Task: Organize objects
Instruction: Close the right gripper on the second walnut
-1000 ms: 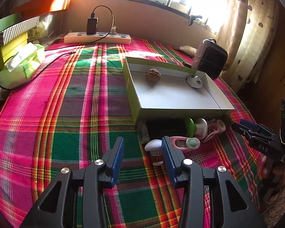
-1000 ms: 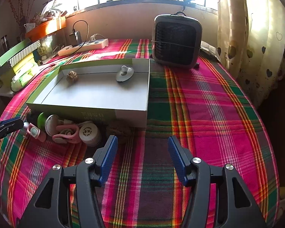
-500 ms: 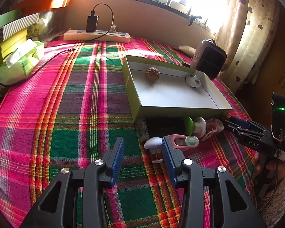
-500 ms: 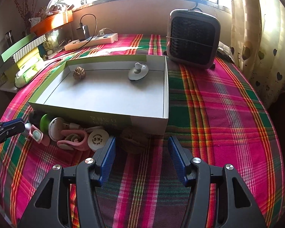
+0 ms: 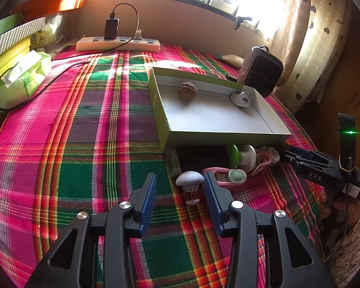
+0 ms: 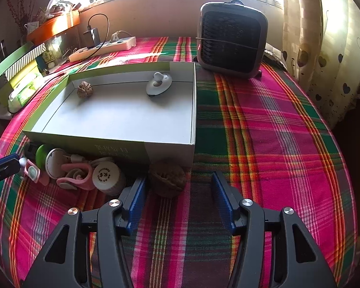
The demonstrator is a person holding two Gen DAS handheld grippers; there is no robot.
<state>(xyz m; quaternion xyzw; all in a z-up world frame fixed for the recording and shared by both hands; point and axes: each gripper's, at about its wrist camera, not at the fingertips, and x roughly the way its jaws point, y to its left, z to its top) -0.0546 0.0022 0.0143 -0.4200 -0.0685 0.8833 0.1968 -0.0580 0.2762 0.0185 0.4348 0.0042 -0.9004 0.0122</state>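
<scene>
A green-sided open box lies on the plaid table and holds a walnut and a white suction hook. Small items lie along its near side: a white mushroom-shaped knob, a pink thermometer-like device, a green-and-white piece, a white round jar, a pink clip and a second walnut. My left gripper is open, with the white knob between its fingers. My right gripper is open, just short of the second walnut.
A dark heater stands behind the box. A power strip with a charger lies at the back wall. A tissue pack and stacked boxes sit at the left. A curtain hangs at the right.
Both grippers have moved forward toward the row of small items. The second walnut now lies close in front of the right fingers. Both stay open.
</scene>
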